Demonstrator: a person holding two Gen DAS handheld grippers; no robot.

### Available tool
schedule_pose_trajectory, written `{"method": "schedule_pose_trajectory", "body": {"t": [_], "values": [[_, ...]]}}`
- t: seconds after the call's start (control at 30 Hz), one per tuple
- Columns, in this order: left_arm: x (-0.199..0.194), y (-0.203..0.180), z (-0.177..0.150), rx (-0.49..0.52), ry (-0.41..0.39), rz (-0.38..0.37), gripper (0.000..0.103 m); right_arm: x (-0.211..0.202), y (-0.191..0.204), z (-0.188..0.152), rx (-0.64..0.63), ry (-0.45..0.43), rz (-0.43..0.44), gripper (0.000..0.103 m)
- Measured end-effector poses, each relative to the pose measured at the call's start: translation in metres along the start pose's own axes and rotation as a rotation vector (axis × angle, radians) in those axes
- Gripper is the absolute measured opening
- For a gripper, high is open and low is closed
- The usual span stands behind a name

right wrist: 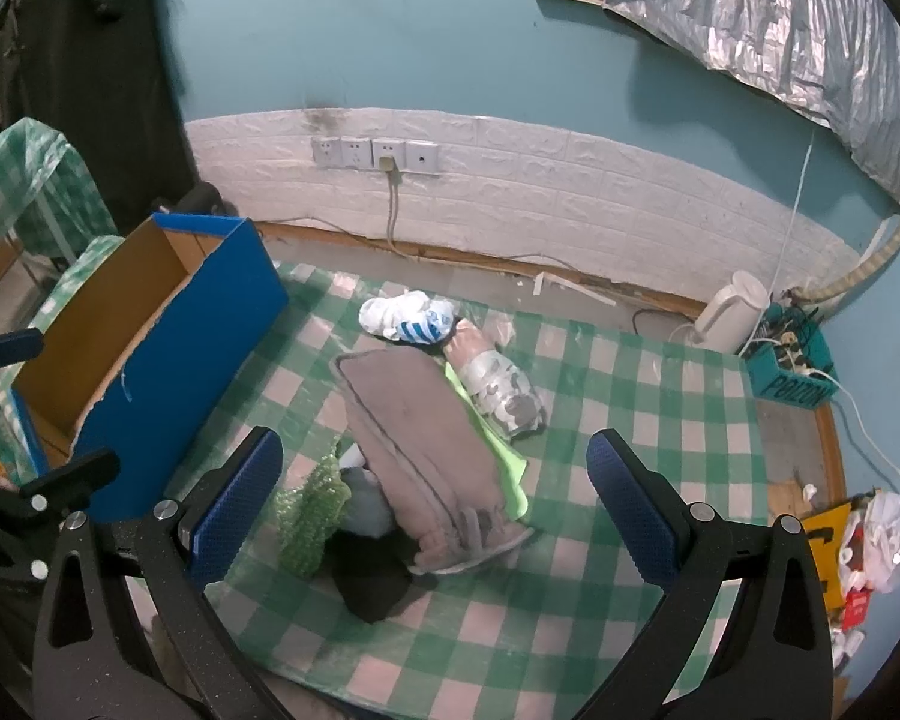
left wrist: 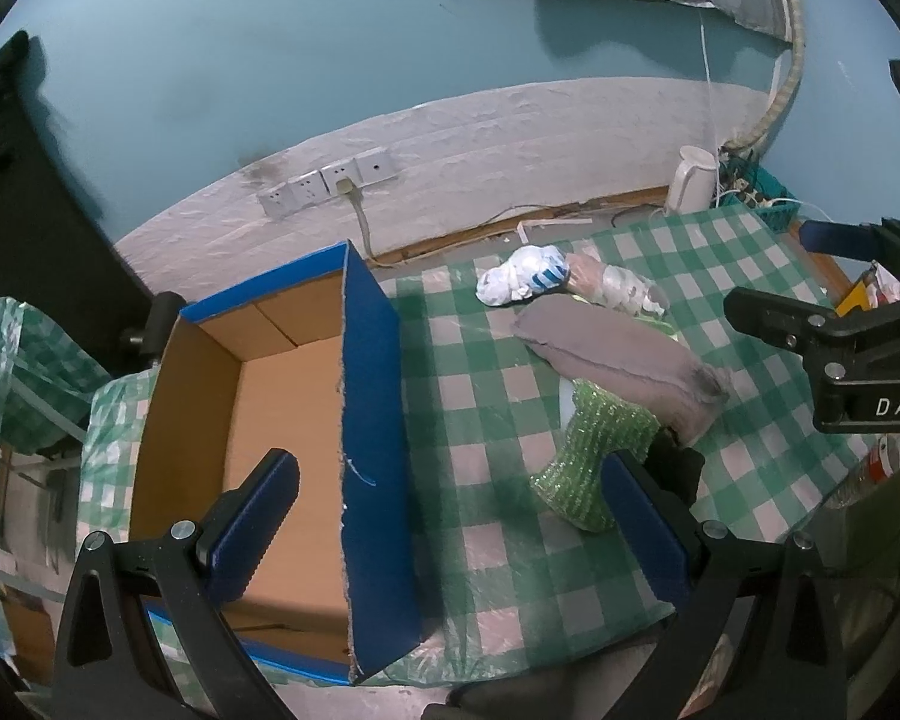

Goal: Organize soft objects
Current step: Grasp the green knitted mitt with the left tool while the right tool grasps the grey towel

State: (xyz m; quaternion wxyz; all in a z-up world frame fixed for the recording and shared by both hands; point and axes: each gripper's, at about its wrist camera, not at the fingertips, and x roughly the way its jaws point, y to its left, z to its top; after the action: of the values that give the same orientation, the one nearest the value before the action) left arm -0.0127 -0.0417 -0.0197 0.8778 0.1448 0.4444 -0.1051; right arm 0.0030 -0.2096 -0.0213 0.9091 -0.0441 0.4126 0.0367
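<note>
- The worktop, under a green-and-white checked cloth, carries everything here.
- A blue box with a bare brown inside stands open at the left end of the worktop; nothing shows in the part of it that can be seen.
- A heap of soft things lies to the right of the box, apart from it. A folded grey cloth is the biggest piece and lies on top.
- Under the grey cloth's right edge a lime-green cloth peeks out; beside that lies a pale patterned roll.
- At the heap's near end sit a glittery green piece, a light blue piece and a black cloth.
- At the far end is a white bundle with blue stripes.
- The left hand-held gripper hangs wide open over the box's right wall, one finger above the box's inside, the other just by the glittery piece. It grips nothing.
- The right hand-held gripper is spread wide too, above the heap's near end, empty.
</note>
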Motion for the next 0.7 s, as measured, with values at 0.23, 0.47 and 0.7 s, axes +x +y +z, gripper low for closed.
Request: {"method": "schedule_pose_trajectory", "body": {"t": [0.23,0.47,0.7], "values": [[0.009,-0.005,-0.001,0.008,0.026,-0.016,0.102,0.002,-0.002,-0.001,-0.002,0.006,-0.001,0.101],[0.025,-0.011,-0.003,0.001,0.076,-0.037,0.102,0.013,-0.012,-0.007,-0.007,0.040,0.004,0.101],[0.048,-0.018,-0.008,-0.005,0.134,-0.040,0.102,0.033,-0.033,-0.014,0.025,0.110,0.012,0.101]]}}
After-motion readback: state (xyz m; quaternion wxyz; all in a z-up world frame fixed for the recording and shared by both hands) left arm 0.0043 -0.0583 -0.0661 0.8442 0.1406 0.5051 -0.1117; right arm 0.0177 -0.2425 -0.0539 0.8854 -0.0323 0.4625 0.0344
